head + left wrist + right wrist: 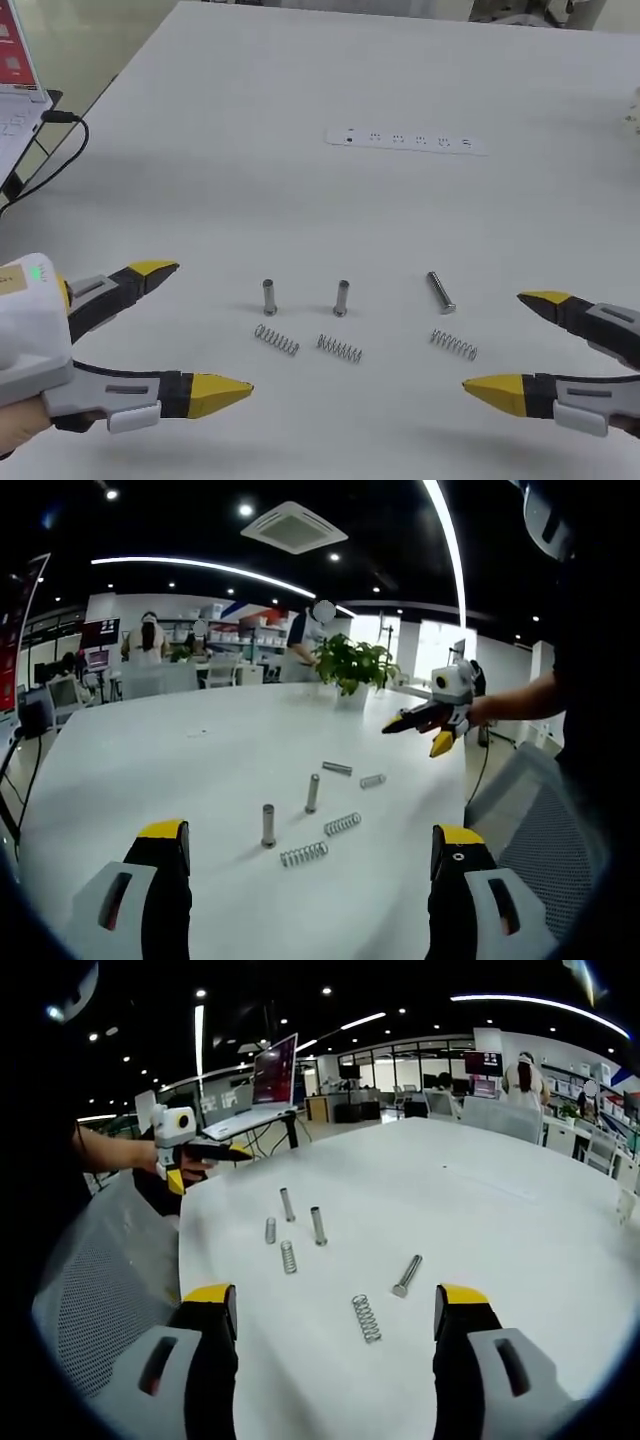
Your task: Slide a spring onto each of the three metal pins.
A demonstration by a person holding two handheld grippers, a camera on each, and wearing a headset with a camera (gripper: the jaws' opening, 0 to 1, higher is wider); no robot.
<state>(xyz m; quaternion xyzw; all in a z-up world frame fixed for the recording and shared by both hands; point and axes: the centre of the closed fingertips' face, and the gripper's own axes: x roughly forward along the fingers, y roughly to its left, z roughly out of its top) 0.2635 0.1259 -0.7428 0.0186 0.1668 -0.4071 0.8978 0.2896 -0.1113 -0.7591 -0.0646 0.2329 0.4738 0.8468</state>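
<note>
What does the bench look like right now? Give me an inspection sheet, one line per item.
Surface: white table, no marks seen.
Job's things: left pin and middle pin stand upright; right pin lies on its side. Left spring, middle spring and right spring lie loose, one in front of each pin; none is on a pin.
Clutter: white power strip farther back; laptop at the left edge.
Grippers: left gripper and right gripper are both open, holding nothing.
Cables: dark cable runs from the laptop off the left edge.
Surroundings: open office, potted plant, people far behind.
</note>
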